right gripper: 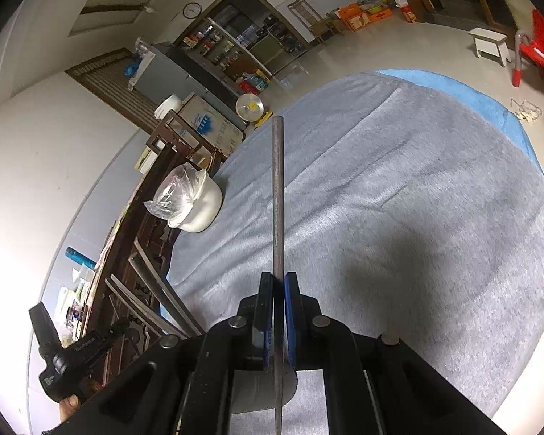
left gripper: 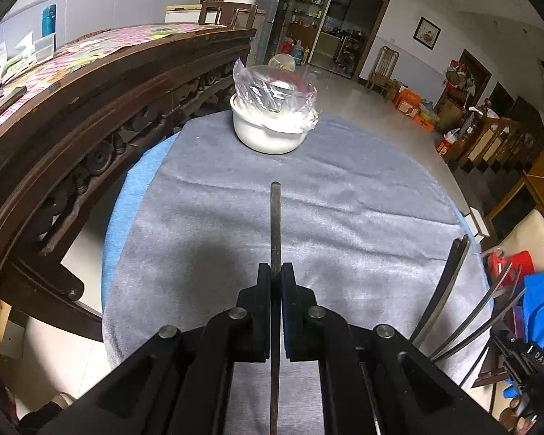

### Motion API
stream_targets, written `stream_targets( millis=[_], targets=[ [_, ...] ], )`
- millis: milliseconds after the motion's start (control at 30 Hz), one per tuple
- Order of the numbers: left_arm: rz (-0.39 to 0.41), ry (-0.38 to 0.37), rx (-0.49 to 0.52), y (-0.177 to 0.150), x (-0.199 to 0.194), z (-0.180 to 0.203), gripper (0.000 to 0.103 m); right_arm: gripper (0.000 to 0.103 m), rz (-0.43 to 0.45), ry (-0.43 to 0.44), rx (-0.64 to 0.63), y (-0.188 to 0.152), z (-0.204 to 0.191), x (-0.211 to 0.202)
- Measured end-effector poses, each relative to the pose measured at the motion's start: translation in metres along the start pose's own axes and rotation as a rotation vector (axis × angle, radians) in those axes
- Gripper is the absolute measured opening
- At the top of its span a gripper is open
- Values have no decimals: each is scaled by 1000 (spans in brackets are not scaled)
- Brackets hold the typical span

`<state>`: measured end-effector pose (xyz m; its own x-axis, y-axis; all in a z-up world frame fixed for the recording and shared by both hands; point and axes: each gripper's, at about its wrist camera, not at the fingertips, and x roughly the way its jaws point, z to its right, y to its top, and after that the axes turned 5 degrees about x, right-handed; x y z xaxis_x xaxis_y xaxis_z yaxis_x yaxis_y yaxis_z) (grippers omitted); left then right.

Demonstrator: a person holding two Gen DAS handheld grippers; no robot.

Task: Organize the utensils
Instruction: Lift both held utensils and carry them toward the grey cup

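The left gripper point(left gripper: 275, 272) is clamped on a dark rod point(left gripper: 275, 224), a slim utensil of a kind I cannot tell (perhaps a chopstick). The rod runs straight out between the two pads, its rounded tip well ahead of them over the grey cloth point(left gripper: 206, 210). It passes back between the fingers and out of the lower edge of that view.

The right gripper point(right gripper: 278, 282) pinches a similar grey rod point(right gripper: 278, 188) in the same way. This one reaches further forward, its tip up against the far edge of the cloth in the picture. A blue lining shows on the right pad.

From the left camera, several more dark utensils point(left gripper: 449, 282) fan out at the right edge, close to the other gripper's black body. From the right camera, the matching bundle point(right gripper: 156, 290) shows at the left, by the other gripper.

At the far side of the cloth stands a white bowl point(left gripper: 264, 134), with a clear plastic bag point(left gripper: 272, 90) lining it and bulging above the rim. Something dark lies inside the bag, too dim to name.

A blue cloth point(left gripper: 137, 181) shows under the grey one along its edge. A carved dark wooden table point(left gripper: 90, 108) stands just beside it, near the bowl, topped with a checked cover.
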<state>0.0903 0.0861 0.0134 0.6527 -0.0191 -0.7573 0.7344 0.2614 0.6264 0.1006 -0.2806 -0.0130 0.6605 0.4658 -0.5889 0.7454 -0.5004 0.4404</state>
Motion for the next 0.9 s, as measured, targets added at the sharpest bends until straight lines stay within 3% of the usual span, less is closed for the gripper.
stream_targets(
  millis=[467,600,900],
  targets=[
    [-33,-14,-15,-19,5,-2,5,7,9,9,90,-18,36,-5],
    [-1,-33,-45,-11,-2,-1,5,7,31,34,94,-14,33,-6],
    [132,-94,-150,13,-33,3,5,7,179,112,105,1,3,-19]
  ],
)
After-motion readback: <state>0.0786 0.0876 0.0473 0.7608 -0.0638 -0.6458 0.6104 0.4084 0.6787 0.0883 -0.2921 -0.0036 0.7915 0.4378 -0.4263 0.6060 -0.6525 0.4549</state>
